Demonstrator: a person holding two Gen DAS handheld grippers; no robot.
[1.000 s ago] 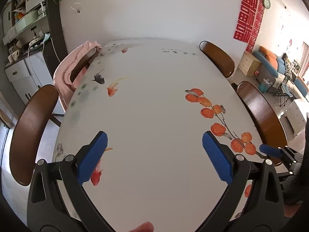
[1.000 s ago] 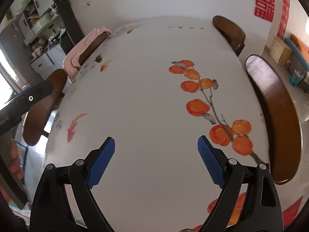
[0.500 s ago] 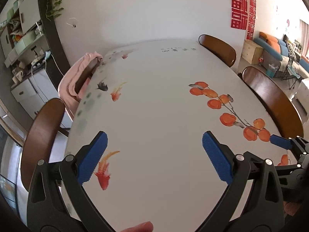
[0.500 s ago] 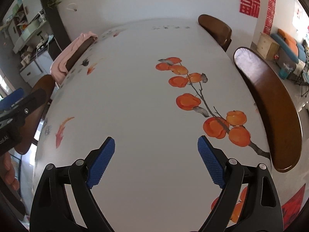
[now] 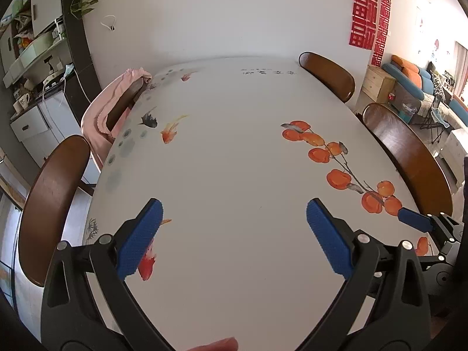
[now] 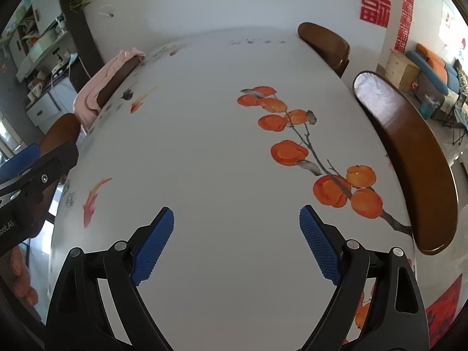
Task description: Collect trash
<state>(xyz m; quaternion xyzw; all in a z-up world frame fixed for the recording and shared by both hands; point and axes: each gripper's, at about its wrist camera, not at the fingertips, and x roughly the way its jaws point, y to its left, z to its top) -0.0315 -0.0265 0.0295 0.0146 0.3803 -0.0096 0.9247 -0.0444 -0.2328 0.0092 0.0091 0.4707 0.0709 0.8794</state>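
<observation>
No trash shows in either view. My left gripper (image 5: 234, 234) is open and empty, hovering over the near end of a long white table (image 5: 234, 152) printed with goldfish and orange persimmons. My right gripper (image 6: 236, 239) is also open and empty over the same table (image 6: 210, 146). One blue fingertip of the right gripper shows at the right edge of the left wrist view (image 5: 414, 219). The left gripper's body shows at the left edge of the right wrist view (image 6: 35, 172).
Brown wooden chairs stand along both sides of the table (image 5: 52, 199) (image 5: 409, 158) (image 5: 327, 73). A pink cloth (image 5: 111, 108) hangs over a far left chair. A cabinet (image 5: 32, 117) stands at the far left, a sofa (image 5: 409, 73) at the far right.
Both grippers have tilted upward and drawn back slightly, so more of the table and far wall shows. Both stay open and empty.
</observation>
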